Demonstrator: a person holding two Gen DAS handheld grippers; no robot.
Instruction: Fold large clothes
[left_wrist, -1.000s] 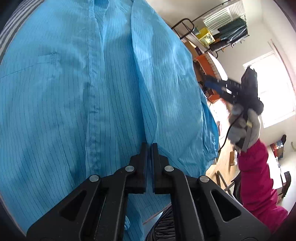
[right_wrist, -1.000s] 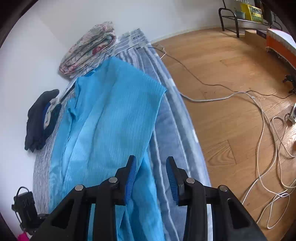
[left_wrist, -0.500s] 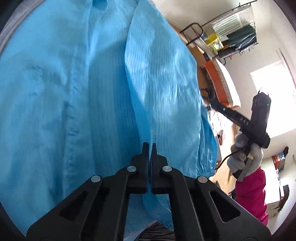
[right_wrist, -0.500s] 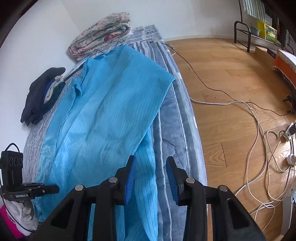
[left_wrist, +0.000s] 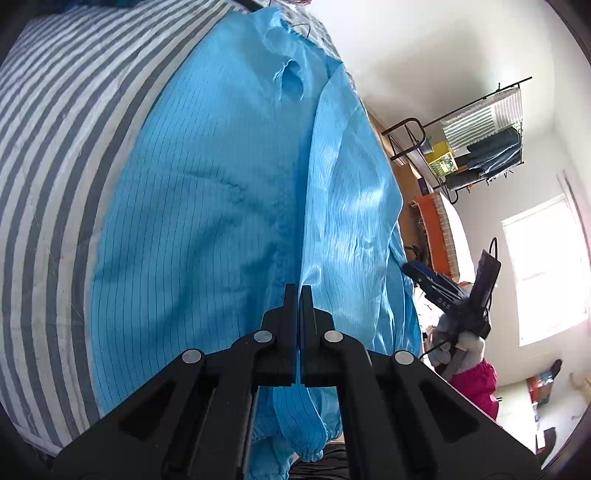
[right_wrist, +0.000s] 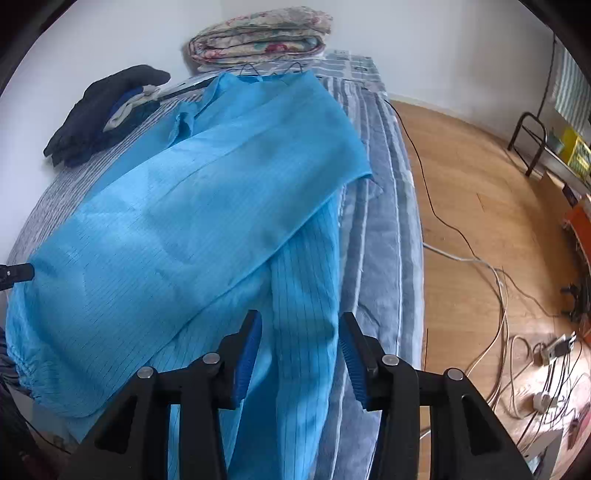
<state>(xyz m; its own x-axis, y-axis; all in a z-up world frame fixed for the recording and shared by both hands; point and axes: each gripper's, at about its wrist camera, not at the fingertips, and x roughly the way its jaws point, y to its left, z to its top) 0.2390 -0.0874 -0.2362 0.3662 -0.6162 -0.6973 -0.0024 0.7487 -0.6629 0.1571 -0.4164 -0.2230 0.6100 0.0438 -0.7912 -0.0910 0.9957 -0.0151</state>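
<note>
A large light-blue garment with thin dark pinstripes lies spread along a bed covered by a grey-and-white striped sheet, its collar end toward the far wall and its elastic-cuffed ends hanging off the near edge. One long panel of it is folded over on top of the rest, and a narrower length of the same cloth runs down beside the bed's floor-side edge. The left gripper has its jaws pressed together, with the edge of the folded blue panel coming right up to the tips; whether a pinch of cloth is actually caught between them cannot be told. The right gripper hovers over the narrow length of cloth near the bed's edge, its blue-padded jaws opening, the fabric showing below in the gap but not pressed by either pad. In the left wrist view the right gripper appears off to the side of the bed, held in a gloved hand above a pink sleeve. At the head of the bed sit a folded flowered quilt and a heap of dark clothes against the wall. White and black cables trail across the wooden floor beside the bed, and a metal rack with hanging cloth stands near a bright window.
</note>
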